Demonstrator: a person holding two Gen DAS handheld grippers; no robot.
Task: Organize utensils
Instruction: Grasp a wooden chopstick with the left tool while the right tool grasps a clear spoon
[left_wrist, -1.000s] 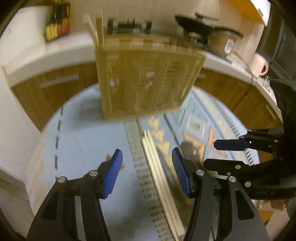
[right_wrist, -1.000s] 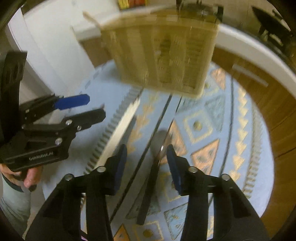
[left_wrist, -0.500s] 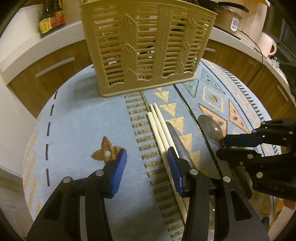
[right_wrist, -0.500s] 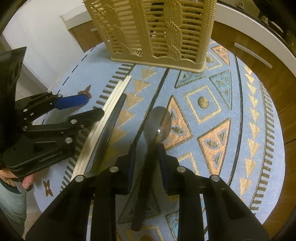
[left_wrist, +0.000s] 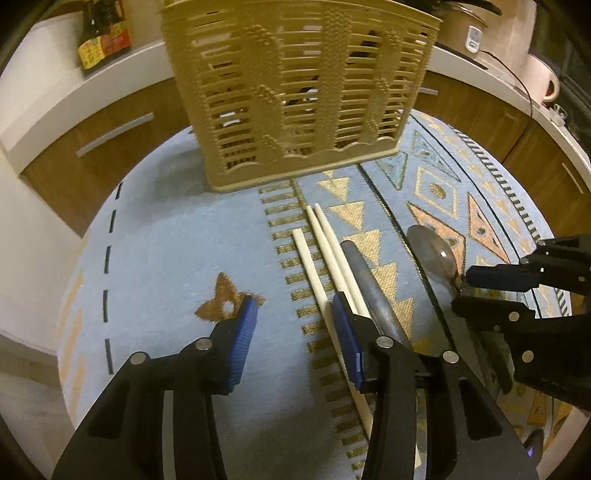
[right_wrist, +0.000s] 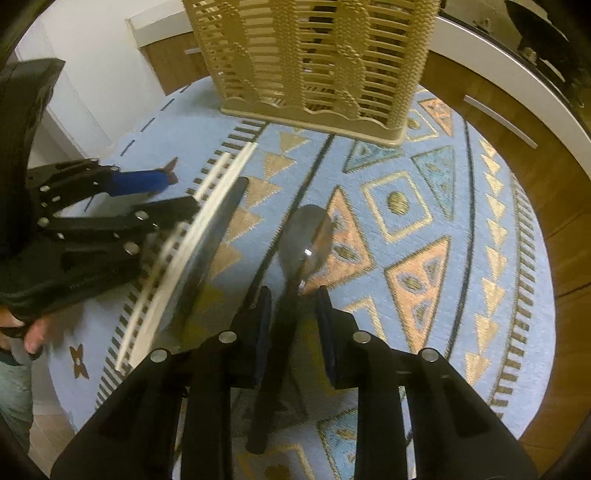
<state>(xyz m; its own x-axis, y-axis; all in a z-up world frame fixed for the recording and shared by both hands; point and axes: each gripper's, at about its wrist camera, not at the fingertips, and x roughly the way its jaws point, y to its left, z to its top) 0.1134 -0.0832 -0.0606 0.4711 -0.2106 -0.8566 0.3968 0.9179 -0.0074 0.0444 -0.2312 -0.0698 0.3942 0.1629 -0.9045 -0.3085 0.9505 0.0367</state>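
A tan slatted utensil basket (left_wrist: 299, 92) stands at the far side of the patterned cloth; it also shows in the right wrist view (right_wrist: 317, 55). White chopsticks (left_wrist: 317, 251), a knife (left_wrist: 369, 284) and a spoon (left_wrist: 434, 251) lie side by side in front of it. My left gripper (left_wrist: 291, 321) is open, low over the cloth, its right finger touching the chopsticks. My right gripper (right_wrist: 293, 306) straddles the spoon (right_wrist: 308, 236) at the neck of its dark handle, jaws narrowly apart on either side. The knife (right_wrist: 214, 236) and chopsticks (right_wrist: 192, 229) lie to its left.
The round table carries a blue cloth with gold triangles (right_wrist: 417, 206). Wooden cabinets and a white counter (left_wrist: 44, 96) ring it, with sauce bottles (left_wrist: 103, 37), a cooker (left_wrist: 469, 26) and a kettle (left_wrist: 543, 81) on top.
Both grippers came down closer to the cloth. My right gripper's jaws narrowed around the spoon handle. My left gripper's jaws stayed open and slid up against the chopsticks.
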